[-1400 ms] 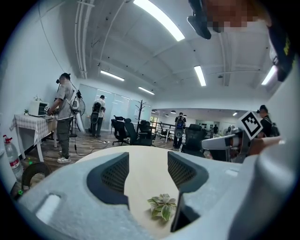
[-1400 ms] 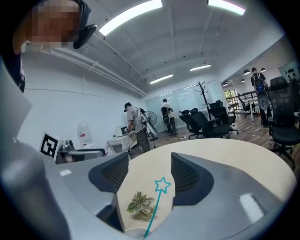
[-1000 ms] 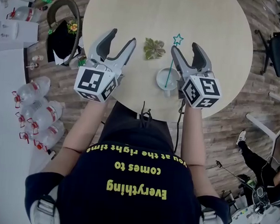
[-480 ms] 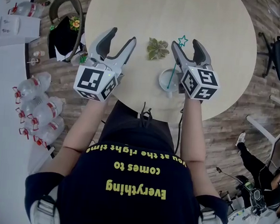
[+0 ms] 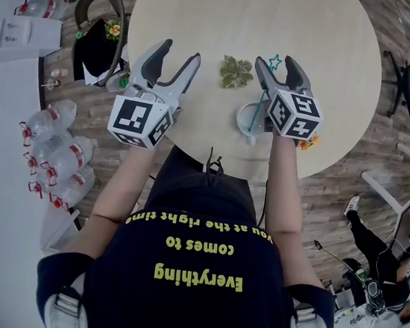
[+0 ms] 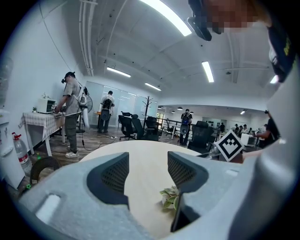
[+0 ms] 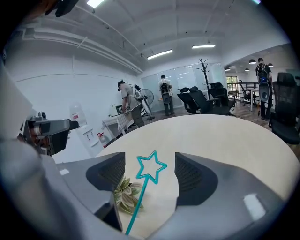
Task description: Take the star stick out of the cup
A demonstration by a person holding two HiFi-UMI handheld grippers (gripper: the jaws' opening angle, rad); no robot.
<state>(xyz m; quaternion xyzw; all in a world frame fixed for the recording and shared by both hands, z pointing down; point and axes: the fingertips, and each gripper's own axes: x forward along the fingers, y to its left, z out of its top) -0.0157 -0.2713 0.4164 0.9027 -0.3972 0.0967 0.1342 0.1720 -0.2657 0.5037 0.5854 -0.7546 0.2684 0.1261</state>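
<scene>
Star stick (image 5: 274,61): lower end sits inside the white cup (image 5: 242,120), near the bench (image 5: 221,15) edge closest to the person. In the head view the long axis runs from the cup away from the person, leaning a little right. The teal outline star is at the far, upper end.

Right gripper (image 5: 275,66): held over the cup, fingers (image 7: 107,176) wide. In the right gripper view the star (image 7: 151,168) stands between the two pads with a clear gap on each side, touching neither. The stick slants down and left from it.

Left gripper (image 5: 179,52): over the bench, well apart from the cup. Its fingers are wide, with only bare bench top between them.

Surroundings:
- A small leafy plant sprig (image 5: 236,71) lies on the bench between the two grippers, just beyond the cup. In the right gripper view it lies behind the stick (image 7: 125,190).
- Water bottles with red caps (image 5: 53,154) stand clustered on the floor left of the person.
- A chair holding a dark bag (image 5: 94,45) stands by the bench's left edge.

Writing: the dark shirt (image 5: 199,263) carries yellow print, "Everything comes to you at the right time". Each gripper's cube bears black-and-white square markers.
</scene>
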